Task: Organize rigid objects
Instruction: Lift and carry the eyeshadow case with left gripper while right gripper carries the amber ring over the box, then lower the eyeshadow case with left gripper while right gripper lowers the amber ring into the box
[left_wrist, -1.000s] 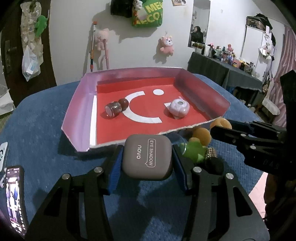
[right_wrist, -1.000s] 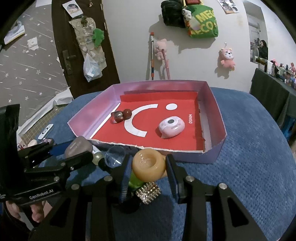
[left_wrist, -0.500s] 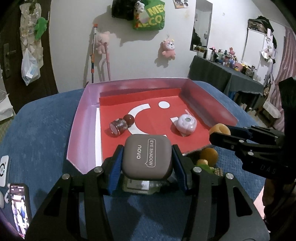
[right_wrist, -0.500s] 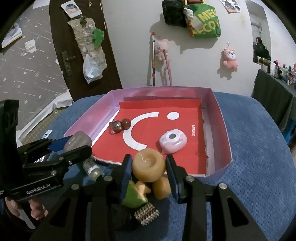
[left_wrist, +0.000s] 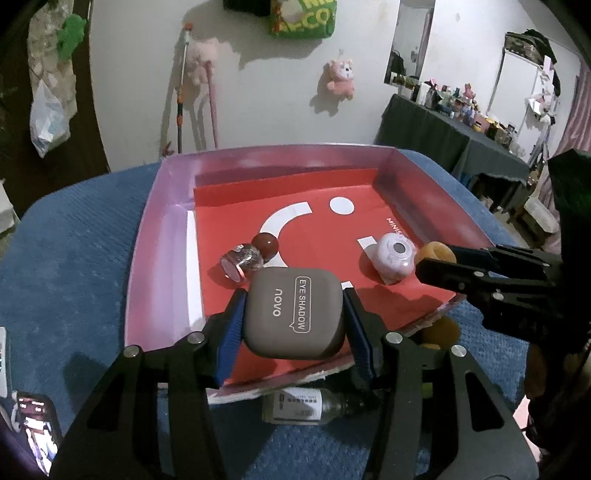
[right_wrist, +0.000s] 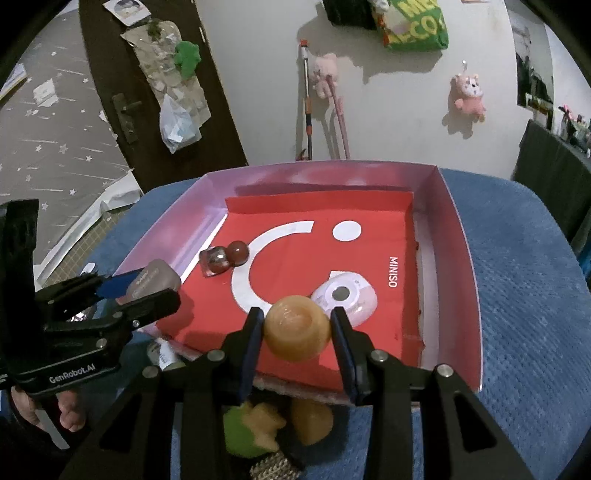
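Left gripper (left_wrist: 293, 314) pinching a stiff, smooth eyeshadow case (left_wrist: 294, 313) by its flat sides, right gripper (right_wrist: 297, 330) pinching a glossy, probably slippery round amber jar (right_wrist: 297, 328) across its widest part, both above the tray's (right_wrist: 463, 258) near edge.

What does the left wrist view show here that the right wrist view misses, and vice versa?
Only the left wrist view: a lit phone on the blue cover and a cluttered dark table.

Only the right wrist view: a door, a green toy and the hand on the left tool.

Both: the red-lined tray, both tools, the eye shadow case and the amber ring.
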